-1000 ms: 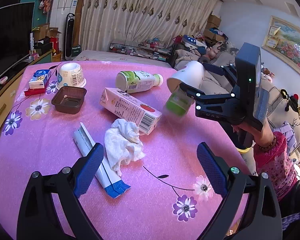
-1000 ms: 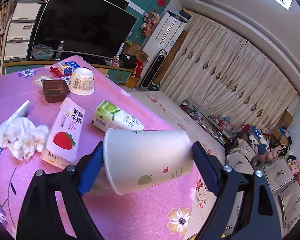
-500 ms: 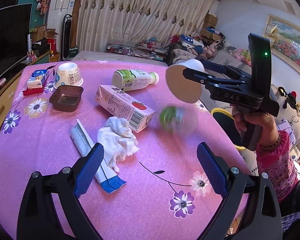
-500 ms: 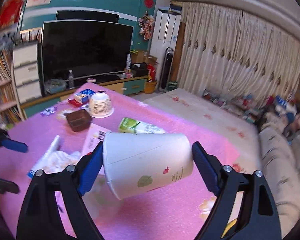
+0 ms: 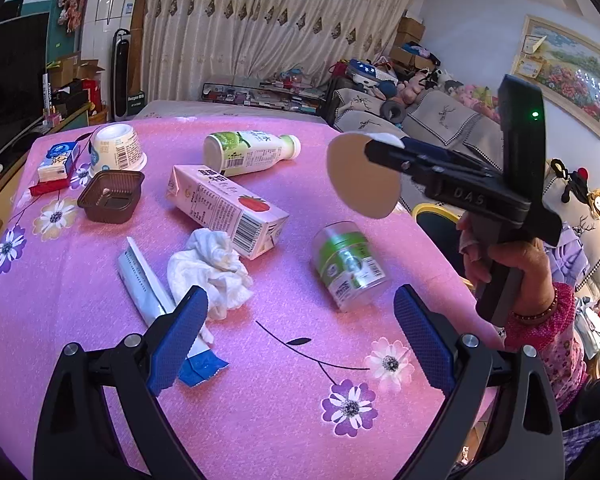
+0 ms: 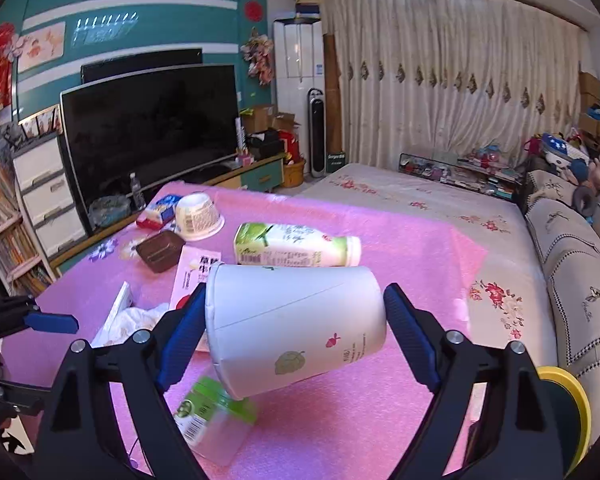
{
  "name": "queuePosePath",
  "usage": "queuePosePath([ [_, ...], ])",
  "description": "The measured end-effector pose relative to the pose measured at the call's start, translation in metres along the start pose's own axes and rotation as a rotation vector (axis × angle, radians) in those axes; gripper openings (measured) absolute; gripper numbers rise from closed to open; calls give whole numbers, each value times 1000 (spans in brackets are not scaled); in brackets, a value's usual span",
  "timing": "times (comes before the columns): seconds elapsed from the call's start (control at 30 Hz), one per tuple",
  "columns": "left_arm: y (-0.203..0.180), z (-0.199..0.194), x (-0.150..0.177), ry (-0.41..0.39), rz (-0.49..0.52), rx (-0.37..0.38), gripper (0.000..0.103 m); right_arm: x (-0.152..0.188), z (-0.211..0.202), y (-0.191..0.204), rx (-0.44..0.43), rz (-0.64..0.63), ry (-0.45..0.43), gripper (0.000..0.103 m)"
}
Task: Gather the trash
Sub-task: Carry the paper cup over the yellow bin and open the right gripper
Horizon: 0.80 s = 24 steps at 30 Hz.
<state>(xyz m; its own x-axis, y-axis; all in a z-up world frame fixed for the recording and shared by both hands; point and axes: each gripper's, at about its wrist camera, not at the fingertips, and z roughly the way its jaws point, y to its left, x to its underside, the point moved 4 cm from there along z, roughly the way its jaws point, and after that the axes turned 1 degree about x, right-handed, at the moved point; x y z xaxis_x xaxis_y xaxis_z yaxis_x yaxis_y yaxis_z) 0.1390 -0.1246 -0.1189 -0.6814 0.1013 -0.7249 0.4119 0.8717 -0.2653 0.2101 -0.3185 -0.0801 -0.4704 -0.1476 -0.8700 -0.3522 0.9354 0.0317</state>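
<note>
Right tongs (image 6: 294, 336) grip a white paper cup (image 6: 296, 328) sideways, one blue pad against the rim end, the other against the base end; the cup is held in the air above the desk (image 5: 280, 380), its pink cloth printed with flowers. Seen from the left wrist, the cup's round bottom (image 5: 362, 176) faces the camera, and a hand (image 5: 508, 256) in a pink patterned sleeve holds the right tongs' handle past the desk's right edge. Left tongs (image 5: 300, 340) are spread wide with nothing between the pads, low over the near part of the desk. Small clear plastic cup with green label (image 5: 348, 266) lies on its side on the cloth, below the held cup. Also on the desk: strawberry milk carton (image 5: 226, 208) lying flat, crumpled white tissue (image 5: 212, 264) touching its near end, a flat white-and-blue wrapper (image 5: 152, 292) just beside the tissue, green-labelled plastic bottle (image 5: 252, 152) on its side, brown plastic tray (image 5: 112, 196), an upturned white tub (image 5: 116, 150), a small blue-and-white box (image 5: 58, 158).
</note>
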Motion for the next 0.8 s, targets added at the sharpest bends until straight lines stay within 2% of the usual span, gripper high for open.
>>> queuePosePath([
  [0.17, -11, 5, -4, 6, 16, 21, 93, 3, -35, -37, 76, 70, -37, 82],
  [0.33, -24, 15, -8, 19, 39, 34, 93, 27, -65, -96, 200, 163, -31, 82],
  [0.57, -39, 35, -12, 50, 56, 43, 93, 86, -69, -185, 387, 306, 90, 82],
  [0.8, -54, 49, -13, 76, 88, 43, 93, 131, -46, -226, 453, 384, 196, 82],
])
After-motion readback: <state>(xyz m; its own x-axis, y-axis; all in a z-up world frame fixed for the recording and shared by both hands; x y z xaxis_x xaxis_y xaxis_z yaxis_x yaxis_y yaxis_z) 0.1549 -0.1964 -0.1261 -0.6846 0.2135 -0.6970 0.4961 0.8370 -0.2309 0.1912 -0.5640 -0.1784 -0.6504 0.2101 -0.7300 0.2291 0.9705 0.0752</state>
